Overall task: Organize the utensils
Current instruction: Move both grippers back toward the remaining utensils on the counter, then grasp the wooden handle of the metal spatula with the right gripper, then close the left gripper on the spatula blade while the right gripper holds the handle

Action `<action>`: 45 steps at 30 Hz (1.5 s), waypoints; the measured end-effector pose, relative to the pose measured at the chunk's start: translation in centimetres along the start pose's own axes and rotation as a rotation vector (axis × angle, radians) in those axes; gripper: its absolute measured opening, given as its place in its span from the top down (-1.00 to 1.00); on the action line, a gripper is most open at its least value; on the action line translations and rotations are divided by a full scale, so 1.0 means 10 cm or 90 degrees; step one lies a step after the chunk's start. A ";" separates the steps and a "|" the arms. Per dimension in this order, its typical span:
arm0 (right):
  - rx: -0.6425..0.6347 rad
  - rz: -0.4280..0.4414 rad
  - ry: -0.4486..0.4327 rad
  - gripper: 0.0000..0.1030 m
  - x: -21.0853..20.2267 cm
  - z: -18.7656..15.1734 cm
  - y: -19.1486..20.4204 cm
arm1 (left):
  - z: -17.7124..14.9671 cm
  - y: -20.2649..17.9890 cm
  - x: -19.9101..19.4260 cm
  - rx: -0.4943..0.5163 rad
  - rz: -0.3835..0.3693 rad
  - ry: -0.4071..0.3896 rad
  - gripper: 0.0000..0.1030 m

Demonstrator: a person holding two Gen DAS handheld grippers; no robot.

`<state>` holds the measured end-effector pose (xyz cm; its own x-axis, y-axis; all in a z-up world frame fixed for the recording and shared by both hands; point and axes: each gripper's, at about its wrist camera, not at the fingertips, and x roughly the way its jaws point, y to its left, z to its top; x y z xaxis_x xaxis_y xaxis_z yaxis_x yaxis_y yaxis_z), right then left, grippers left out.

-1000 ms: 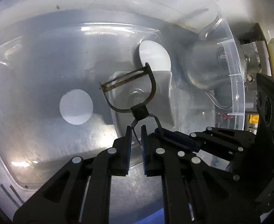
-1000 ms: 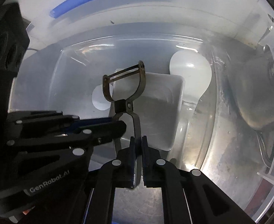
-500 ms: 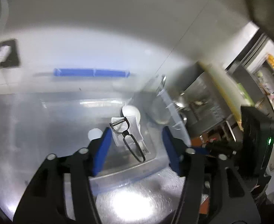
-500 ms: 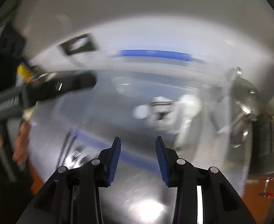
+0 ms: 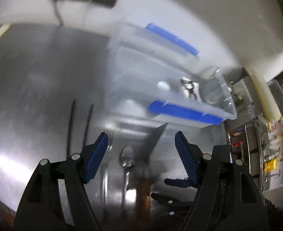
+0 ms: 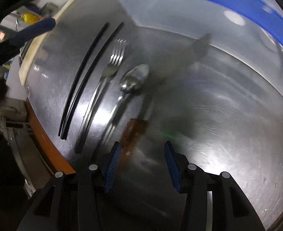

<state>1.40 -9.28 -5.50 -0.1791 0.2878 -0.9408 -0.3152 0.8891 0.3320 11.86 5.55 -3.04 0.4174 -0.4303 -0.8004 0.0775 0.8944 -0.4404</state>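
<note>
Black chopsticks (image 6: pixel 87 75), a steel fork (image 6: pixel 105 77), a steel spoon (image 6: pixel 130 84) and a knife with a brown wooden handle (image 6: pixel 133 130) lie side by side on the steel counter. The peeler (image 5: pixel 189 88) lies in the clear plastic bin with blue handles (image 5: pixel 183 113). My left gripper (image 5: pixel 141 154) is open and empty, above the spoon (image 5: pixel 127 159). My right gripper (image 6: pixel 141 159) is open and empty, over the counter just right of the knife handle.
The counter's orange front edge (image 6: pixel 45 134) runs at the left in the right wrist view. A cream board (image 6: pixel 35 53) lies at the far left. Shelves with clutter (image 5: pixel 257 144) stand to the right of the bin.
Both grippers let go of the peeler in the bin, opened, and pulled back out. They now hang over the row of utensils on the counter.
</note>
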 end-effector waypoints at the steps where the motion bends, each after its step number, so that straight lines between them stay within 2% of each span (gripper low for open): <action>1: -0.008 -0.010 0.005 0.06 0.04 0.01 0.05 | -0.03 0.06 0.00 -0.009 0.000 0.004 -0.34; 8: -0.047 -0.081 0.016 0.09 0.23 0.09 0.29 | -0.18 0.27 0.06 -0.036 -0.007 0.034 -0.34; 10: -0.051 -0.085 0.010 0.42 0.25 0.09 0.33 | -0.20 0.30 0.12 -0.045 -0.009 0.048 -0.34; 11: -0.043 -0.083 0.009 0.43 0.25 0.08 0.32 | -0.19 0.29 0.15 -0.046 -0.010 0.053 -0.34; 14: 0.009 -0.048 -0.001 0.55 0.19 0.06 0.10 | -0.22 0.27 0.26 -0.048 -0.018 0.075 -0.34; 16: 0.042 -0.012 -0.011 0.69 0.13 0.03 -0.06 | -0.25 0.22 0.36 -0.045 -0.031 0.094 -0.34; 22: 0.131 0.110 -0.032 0.72 -0.10 -0.18 -0.50 | -0.34 -0.01 0.74 -0.045 -0.087 0.172 -0.34; 26: 0.193 0.217 -0.044 0.72 -0.15 -0.40 -0.73 | -0.49 -0.21 1.01 -0.053 -0.121 0.227 -0.34; 28: 0.204 0.236 -0.049 0.72 -0.17 -0.48 -0.78 | -0.56 -0.31 1.08 -0.049 -0.135 0.242 -0.34; 32: 0.194 0.221 -0.053 0.72 -0.21 -0.61 -0.74 | -0.70 -0.58 1.22 -0.024 -0.168 0.267 -0.34; 35: 0.166 0.208 -0.059 0.71 -0.29 -0.67 -0.69 | -0.79 -0.68 1.25 -0.014 -0.153 0.263 -0.32; 37: 0.142 0.209 -0.066 0.71 -0.35 -0.69 -0.61 | -0.83 -0.73 1.25 -0.007 -0.163 0.263 0.13; 38: 0.131 0.205 -0.070 0.71 -0.39 -0.68 -0.58 | -0.85 -0.74 1.23 -0.006 -0.152 0.262 0.35; 42: 0.080 0.204 -0.079 0.71 -0.52 -0.70 -0.45 | -0.86 -0.68 1.02 -0.028 -0.163 0.219 0.40; 45: 0.037 0.207 -0.102 0.71 -0.68 -0.66 -0.36 | -0.82 -0.69 0.76 -0.022 -0.173 0.159 0.40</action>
<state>-2.36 -16.77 0.15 -0.1115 0.6064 -0.7873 -0.2121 0.7594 0.6150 7.12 -4.92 -9.43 0.1519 -0.6718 -0.7250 0.1221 0.7407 -0.6607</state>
